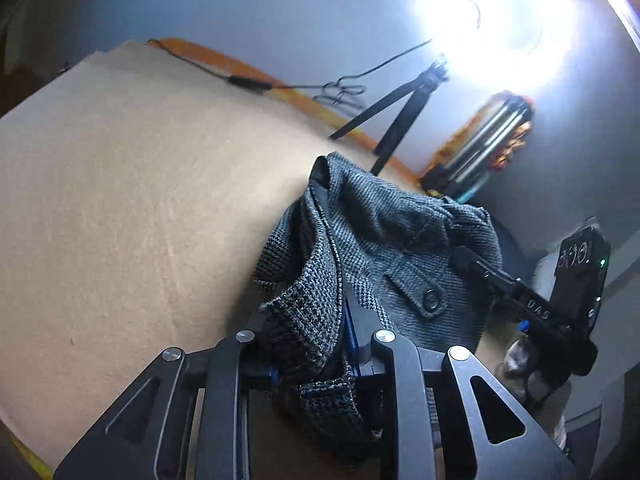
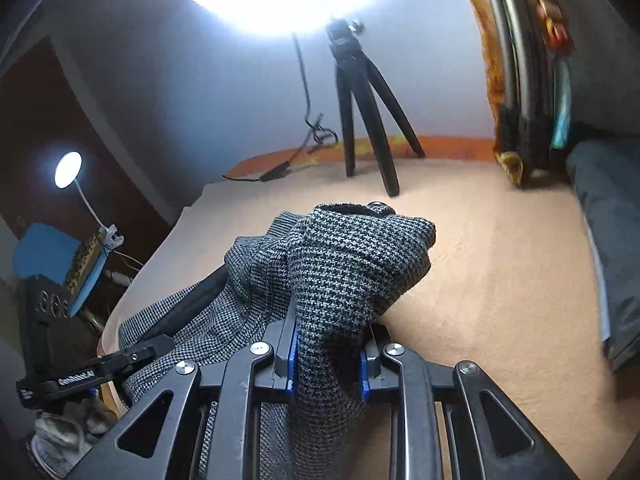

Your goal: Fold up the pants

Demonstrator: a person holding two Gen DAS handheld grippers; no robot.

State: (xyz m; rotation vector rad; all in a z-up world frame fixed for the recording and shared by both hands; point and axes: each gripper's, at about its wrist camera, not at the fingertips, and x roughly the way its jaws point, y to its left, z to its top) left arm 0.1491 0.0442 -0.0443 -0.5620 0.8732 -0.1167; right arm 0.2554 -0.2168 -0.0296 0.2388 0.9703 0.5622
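Both tongs are loaded. My left tongs point(image 1: 316, 360) are closed down on a thick wad of the pants point(image 1: 380, 248), grey checked cloth spilling out ahead of the fingers with a buttoned tab showing just right of them. My right tongs point(image 2: 328, 360) are pinched nearly shut on another bunch of the same pants point(image 2: 340, 264), which mound up just in front of the blue pads point(image 2: 293, 356) and trail off to my left toward the other tool. The garment hangs bunched between the two grips, above the tan sheet point(image 2: 500, 280).

I judge this is the spread-out stage, nothing folded yet. To do it well I want to draw the tongs apart until the cloth goes taut, then lay it flat ahead on the sheet, short of the tripod point(image 2: 360, 120) beyond. The risk, I think, is grabbing doubled layers.
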